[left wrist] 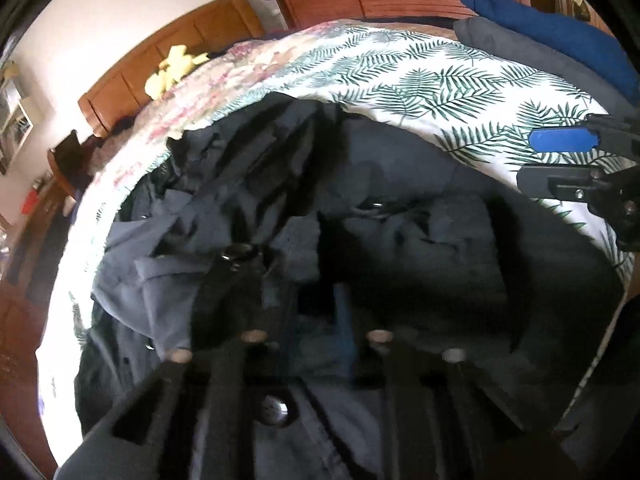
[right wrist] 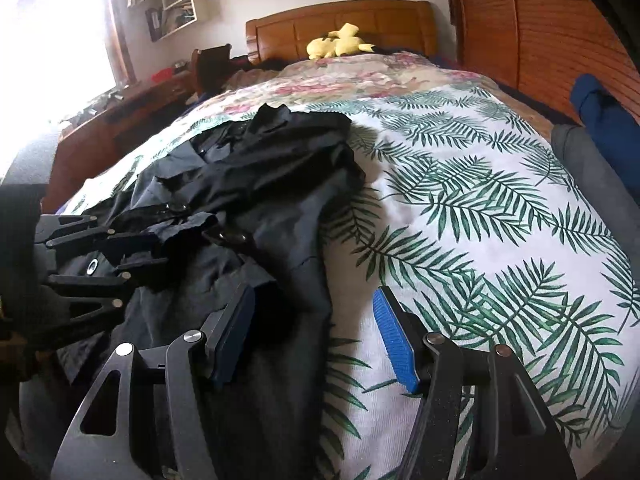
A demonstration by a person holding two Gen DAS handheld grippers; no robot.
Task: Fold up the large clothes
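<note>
L gripper (left wrist: 340, 320) pinches dark jacket (right wrist: 240, 184) fabric | R gripper (right wrist: 316, 332) fingers spread, over jacket's edge | jacket crumpled on leaf-print bedspread (right wrist: 480, 208)

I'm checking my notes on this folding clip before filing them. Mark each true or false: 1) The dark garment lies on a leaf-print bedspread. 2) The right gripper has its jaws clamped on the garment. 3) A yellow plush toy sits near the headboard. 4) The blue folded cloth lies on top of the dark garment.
1) True: the dark garment lies on the leaf-print bedspread.
2) False: the right gripper is open, gripping nothing.
3) True: the yellow plush toy is by the headboard.
4) False: the blue folded cloth lies apart, at the bed's far side.
</note>
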